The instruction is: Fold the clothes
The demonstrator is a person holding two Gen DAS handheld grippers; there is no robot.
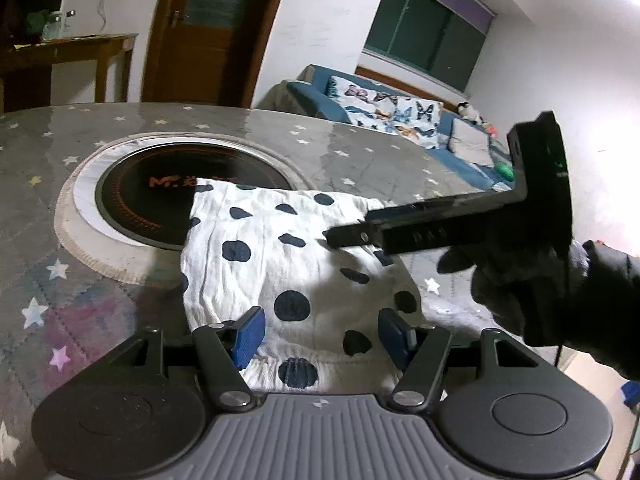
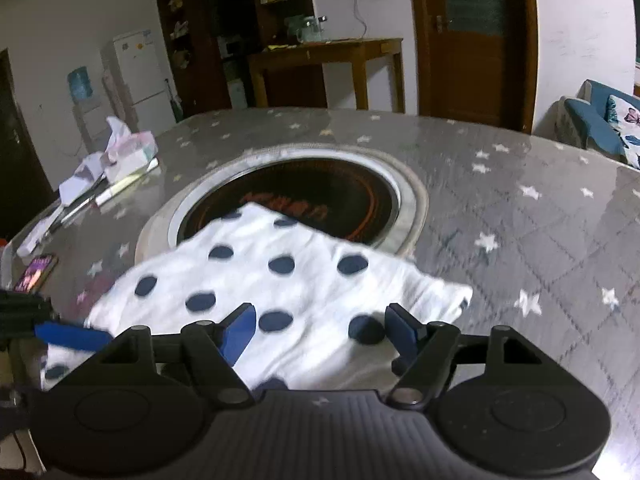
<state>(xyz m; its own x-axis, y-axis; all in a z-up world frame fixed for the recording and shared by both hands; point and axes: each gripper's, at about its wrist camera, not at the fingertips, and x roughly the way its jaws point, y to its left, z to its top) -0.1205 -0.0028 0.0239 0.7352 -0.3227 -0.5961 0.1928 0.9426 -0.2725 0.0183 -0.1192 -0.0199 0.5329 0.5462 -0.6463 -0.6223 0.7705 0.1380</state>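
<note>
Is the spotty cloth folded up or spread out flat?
Folded: the polka-dot garment lies as a compact, puffy rectangle with doubled edges, partly over the round cooktop.

Polka-dot garment's (image 1: 288,280) near hem behind left gripper (image 1: 320,336); cooktop (image 2: 304,196) lettering blurred.

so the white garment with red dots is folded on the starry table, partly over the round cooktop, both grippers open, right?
Nearly: the dots on the white garment are dark navy, not red, as the right wrist view shows. It does lie folded on the table, overlapping the round cooktop, with the left gripper and right gripper open.
</note>
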